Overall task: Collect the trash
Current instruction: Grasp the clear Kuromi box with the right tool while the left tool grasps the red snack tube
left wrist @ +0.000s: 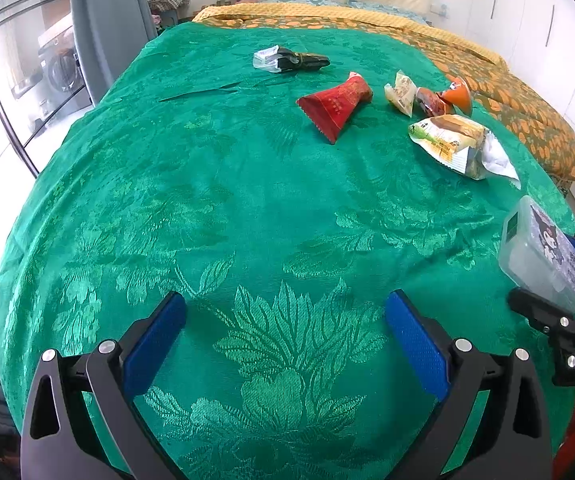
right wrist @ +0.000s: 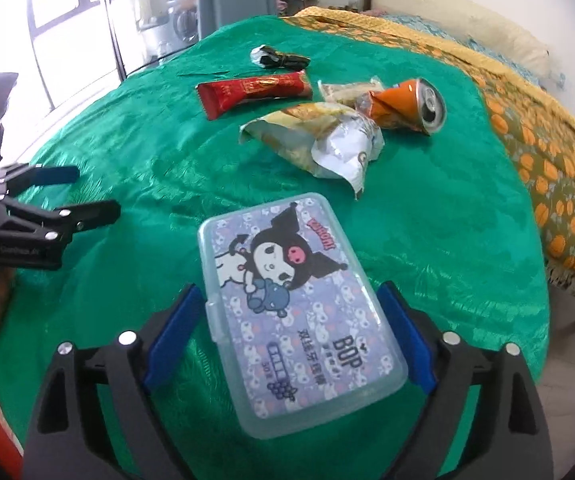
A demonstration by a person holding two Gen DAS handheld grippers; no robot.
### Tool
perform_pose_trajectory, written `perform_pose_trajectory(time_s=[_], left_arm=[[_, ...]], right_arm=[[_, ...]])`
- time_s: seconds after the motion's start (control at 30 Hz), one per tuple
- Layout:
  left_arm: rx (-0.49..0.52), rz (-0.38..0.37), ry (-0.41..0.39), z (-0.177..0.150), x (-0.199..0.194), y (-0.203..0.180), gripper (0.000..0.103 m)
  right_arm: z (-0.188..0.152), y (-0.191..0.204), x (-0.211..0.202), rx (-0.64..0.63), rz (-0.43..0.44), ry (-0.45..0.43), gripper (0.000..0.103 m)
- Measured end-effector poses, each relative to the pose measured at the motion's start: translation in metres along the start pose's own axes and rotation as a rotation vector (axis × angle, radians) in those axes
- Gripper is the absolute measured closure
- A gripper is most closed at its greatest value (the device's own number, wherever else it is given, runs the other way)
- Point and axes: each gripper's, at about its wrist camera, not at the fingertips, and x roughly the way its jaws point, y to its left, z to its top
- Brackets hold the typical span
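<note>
Right wrist view: right gripper (right wrist: 287, 344) jaws clamped on plastic box (right wrist: 299, 304); left gripper (left wrist: 287, 344) spread, empty. Red wrapper (left wrist: 337, 106), crushed can (right wrist: 407, 106), snack bag (left wrist: 455, 144) uncollected on bed (left wrist: 207, 200).

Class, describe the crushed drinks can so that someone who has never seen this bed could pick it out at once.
Start at the green bedspread and find the cluster of litter towards its far side. At the cluster's right edge, nearest the orange patterned blanket, lies the crushed orange can on its side. Unlike the soft wrappers beside it, it is metal, with a silver top facing the right wrist camera.
</note>
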Motion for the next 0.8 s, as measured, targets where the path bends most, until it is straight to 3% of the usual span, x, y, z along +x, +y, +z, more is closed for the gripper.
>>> perform_pose_trajectory(time_s=[0.1, 0.2, 0.3, 0.43, 0.5, 0.7, 0.77, 0.8], left_arm=[[0.053, -0.064, -0.002, 0.014, 0.002, -0.001, 0.005], [0.092, -0.028, -0.047, 0.045, 0.004, -0.006, 0.005], [0.133, -0.07, -0.02, 0.085, 0.021, -0.017, 0.005], [0.258, 0.028, -0.005, 0.118, 0.047, -0.039, 0.005], [0.281, 0.034, 0.002, 0.13, 0.059, -0.044, 0.006], [0.278, 0.015, 0.052, 0.145, 0.089, -0.053, 0.04], [0.235, -0.003, 0.052, 0.148, 0.09, -0.05, 0.068], [0.207, -0.014, 0.051, 0.149, 0.089, -0.047, 0.07]], right_arm=[[-0.001, -0.001, 0.001, 0.008, 0.003, -0.006, 0.016], [-0.001, -0.001, 0.001, 0.009, -0.003, -0.006, 0.015], [-0.002, -0.002, 0.001, 0.013, 0.003, -0.007, 0.015], [-0.001, -0.003, 0.002, 0.016, 0.009, -0.008, 0.015], [-0.001, -0.003, 0.002, 0.015, 0.008, -0.008, 0.015], [-0.002, -0.004, 0.001, 0.018, 0.009, -0.009, 0.015], [-0.002, -0.004, 0.001, 0.019, 0.009, -0.01, 0.015], [-0.002, -0.004, 0.001, 0.02, 0.01, -0.01, 0.015]])
